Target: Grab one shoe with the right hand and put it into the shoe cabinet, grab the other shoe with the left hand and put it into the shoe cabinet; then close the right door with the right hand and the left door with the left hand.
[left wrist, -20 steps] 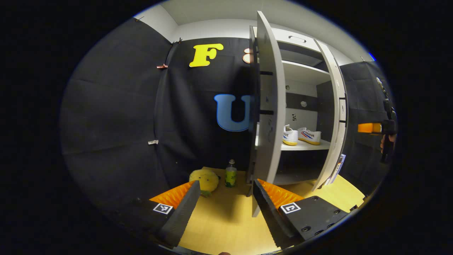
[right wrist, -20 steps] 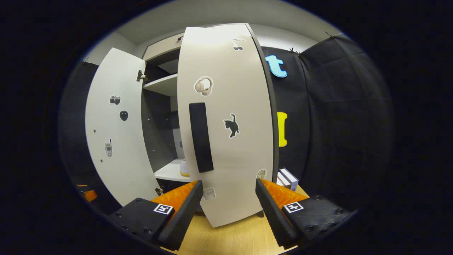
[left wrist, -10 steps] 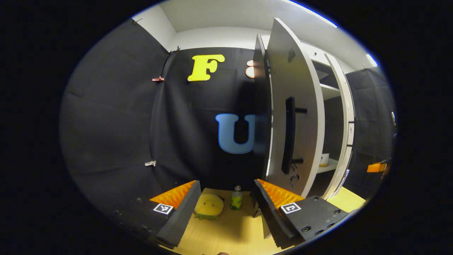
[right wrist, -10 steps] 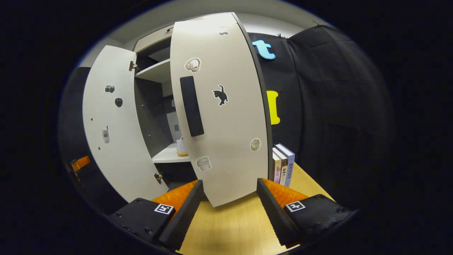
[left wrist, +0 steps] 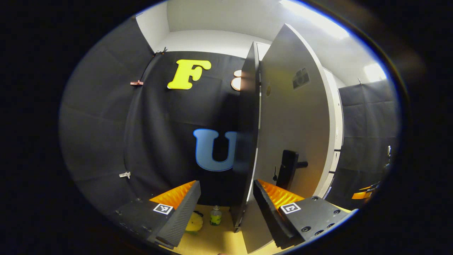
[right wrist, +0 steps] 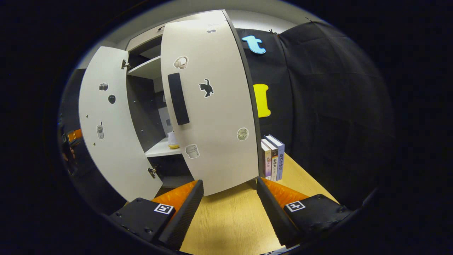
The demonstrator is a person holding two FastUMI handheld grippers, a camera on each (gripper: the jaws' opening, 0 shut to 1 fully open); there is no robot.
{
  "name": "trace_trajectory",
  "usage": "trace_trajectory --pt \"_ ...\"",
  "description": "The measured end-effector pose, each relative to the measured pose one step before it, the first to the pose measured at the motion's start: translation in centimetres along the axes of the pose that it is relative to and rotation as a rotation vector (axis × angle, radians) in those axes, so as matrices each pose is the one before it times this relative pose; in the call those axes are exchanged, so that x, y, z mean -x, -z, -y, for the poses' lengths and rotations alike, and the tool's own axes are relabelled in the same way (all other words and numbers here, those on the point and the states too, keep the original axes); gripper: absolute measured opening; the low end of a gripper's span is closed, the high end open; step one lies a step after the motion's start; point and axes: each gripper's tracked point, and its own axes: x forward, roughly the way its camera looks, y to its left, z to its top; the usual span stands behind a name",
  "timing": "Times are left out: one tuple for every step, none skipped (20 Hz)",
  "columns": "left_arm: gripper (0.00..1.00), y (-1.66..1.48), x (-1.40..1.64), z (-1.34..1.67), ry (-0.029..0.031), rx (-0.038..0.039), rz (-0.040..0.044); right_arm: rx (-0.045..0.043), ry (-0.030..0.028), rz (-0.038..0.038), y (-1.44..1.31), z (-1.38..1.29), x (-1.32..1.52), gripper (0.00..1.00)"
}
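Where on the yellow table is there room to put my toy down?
Bare wood lies in front of the right door, between the right gripper fingers. It is crowded by the books and, beside the cabinet, by the bottle and plush.

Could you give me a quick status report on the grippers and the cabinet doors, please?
Left gripper open, at the left door. Right gripper open, facing the right door. Both doors ajar; a shoe shelved. Nothing blocking.

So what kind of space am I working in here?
Likely a staged recording booth, not a real home: black cloth wall, a white two-door shoe cabinet standing on a light wooden tabletop, upright books beside it.
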Motion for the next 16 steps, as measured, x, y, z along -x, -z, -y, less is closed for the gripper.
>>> trace_trajectory --pt "0.94 -0.143 -0.143 0.394 0.0043 -0.01757 0.00054 -0.00593 0.00951 -0.00007 -0.101 0.419 0.047 0.98" --pt "0.94 -0.28 0.073 0.052 -0.00654 -0.02493 0.00072 -0.00695 0.00742 -0.00207 -0.009 0.444 -0.021 0.98" --pt "0.94 -0.081 -0.137 0.107 0.00201 -0.02233 -0.00469 -0.00807 0.00525 -0.00252 -0.037 0.345 -0.057 0.98" --pt "0.92 0.015 -0.07 -0.008 -0.00236 -0.01394 -0.00396 -0.00679 0.00309 -0.00255 -0.016 0.281 0.004 0.98" --pt "0.93 0.034 0.081 0.146 -0.00097 -0.00893 -0.00498 -0.00361 0.0033 -0.00126 -0.069 0.332 -0.048 0.98" --pt "0.93 0.026 -0.09 0.167 0.0017 0.00081 -0.00264 -0.00036 0.00297 -0.00069 -0.086 0.383 -0.053 0.98" --pt "0.92 0.011 0.041 0.169 -0.00504 0.00582 -0.00346 -0.00003 0.00199 -0.00127 -0.04 0.314 -0.107 0.99" --pt "0.91 0.015 -0.014 0.235 -0.00343 0.00574 -0.0049 -0.00145 -0.00054 -0.00327 -0.027 0.287 -0.107 0.98" --pt "0.9 -0.04 -0.018 0.371 -0.00152 0.00169 -0.00312 -0.00231 -0.00278 -0.00208 0.021 0.273 -0.015 0.98" --pt "0.94 -0.115 0.003 0.52 0.00186 -0.00125 -0.0027 -0.00124 -0.00305 -0.00144 -0.082 0.316 -0.147 0.98" --pt "0.87 0.08 -0.044 0.642 0.003 0.00028 -0.00323 -0.00004 -0.00298 -0.00289 -0.045 0.22 -0.177 0.98" --pt "0.87 0.013 0.026 0.692 0.00591 -0.00114 -0.00353 -0.00089 -0.0032 -0.0025 -0.07 0.349 -0.161 0.98" --pt "0.87 0.122 0.047 0.903 0.00776 -0.00108 -0.00508 -0.00291 -0.00439 -0.00279 0.027 0.271 -0.182 0.98" --pt "0.9 0.007 -0.086 0.951 0.00795 0.00128 -0.00439 -0.00402 -0.0056 -0.00139 -0.133 0.293 -0.154 0.98" --pt "0.9 0.082 -0.136 0.992 0.00638 0.00348 -0.00435 -0.00359 -0.00431 -0.00142 -0.151 0.267 -0.214 0.98" --pt "0.9 0.01 -0.226 1.09 0.00493 0.00563 -0.00575 -0.00177 -0.00537 0.00045 -0.168 0.34 -0.27 0.98"
